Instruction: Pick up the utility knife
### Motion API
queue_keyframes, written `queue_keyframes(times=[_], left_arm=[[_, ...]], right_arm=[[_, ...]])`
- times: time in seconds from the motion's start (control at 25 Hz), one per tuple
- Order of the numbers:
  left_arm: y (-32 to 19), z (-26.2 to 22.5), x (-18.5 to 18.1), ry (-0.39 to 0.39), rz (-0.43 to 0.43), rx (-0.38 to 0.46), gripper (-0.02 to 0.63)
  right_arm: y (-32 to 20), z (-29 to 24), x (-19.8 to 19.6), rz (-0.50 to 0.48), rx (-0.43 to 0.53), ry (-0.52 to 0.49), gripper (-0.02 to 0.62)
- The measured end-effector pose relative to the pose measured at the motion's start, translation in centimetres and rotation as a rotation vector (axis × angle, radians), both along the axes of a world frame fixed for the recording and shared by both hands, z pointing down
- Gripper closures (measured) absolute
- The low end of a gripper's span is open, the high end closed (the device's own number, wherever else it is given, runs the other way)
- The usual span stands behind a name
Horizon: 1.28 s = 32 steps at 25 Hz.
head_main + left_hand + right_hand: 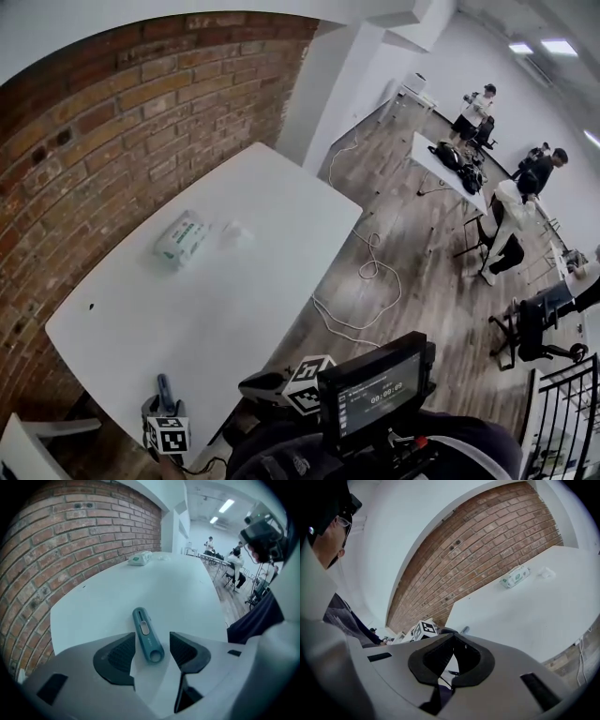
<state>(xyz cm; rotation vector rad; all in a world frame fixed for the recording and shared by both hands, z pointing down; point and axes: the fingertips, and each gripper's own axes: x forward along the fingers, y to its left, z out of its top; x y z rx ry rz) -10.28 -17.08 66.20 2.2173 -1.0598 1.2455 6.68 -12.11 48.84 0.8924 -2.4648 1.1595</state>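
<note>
Brick wall (112, 122) runs beside the white table (234, 300). Left gripper (153, 652) is at the table's near corner, jaws wide apart, nothing clamped. Right gripper (451, 660) is off the table edge, jaws closed together, empty. Wipes pack (181, 237) sits far side, near the wall. Utility knife (146, 634) lies flat on the table, ringed end between the left jaws, unclamped.

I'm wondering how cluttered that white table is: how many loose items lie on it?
3: the utility knife at the near edge, a wipes pack at the far side, and a small crumpled scrap beside it.
</note>
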Motion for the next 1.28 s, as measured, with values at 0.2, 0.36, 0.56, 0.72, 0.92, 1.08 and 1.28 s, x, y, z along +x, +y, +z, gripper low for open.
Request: queue_keyframes(times=[0.2,0.36,0.56,0.72,0.92,1.08,1.28], left_arm=[[-0.4,0.6,-0.1,0.040,-0.018,-0.002,0.383],[0.6,1.3,-0.4,0.099,-0.037,-0.026,0.416],[-0.4,1.0,0.4,0.101,0.022,-0.022,0.436],[1.0,0.7,0.0,0.093,0.030,-0.027,0.450],[2.4,-0.3,2.8,0.089,0.030,0.012,0.463],[1.5,-2.4,5.1,0.132,0.021,0.037,0.468],[1.3,-3.4,2.9,0.147,-0.006,0.046,0.472]], right_arm=[[0.3,-0.3,-0.5,-0.002,0.001,0.015,0.595],[1.1,-0.5,-0.3,0.004,0.002,0.011,0.595],[2.3,-0.6,0.0,0.015,0.006,0.001,0.595],[3.3,-0.7,0.1,0.022,0.010,-0.005,0.595],[4.2,-1.7,2.2,0.047,0.015,-0.019,0.595],[3.0,-2.1,3.9,0.082,-0.026,-0.058,0.595],[1.7,0.0,0.2,0.031,-0.086,-0.110,0.595]])
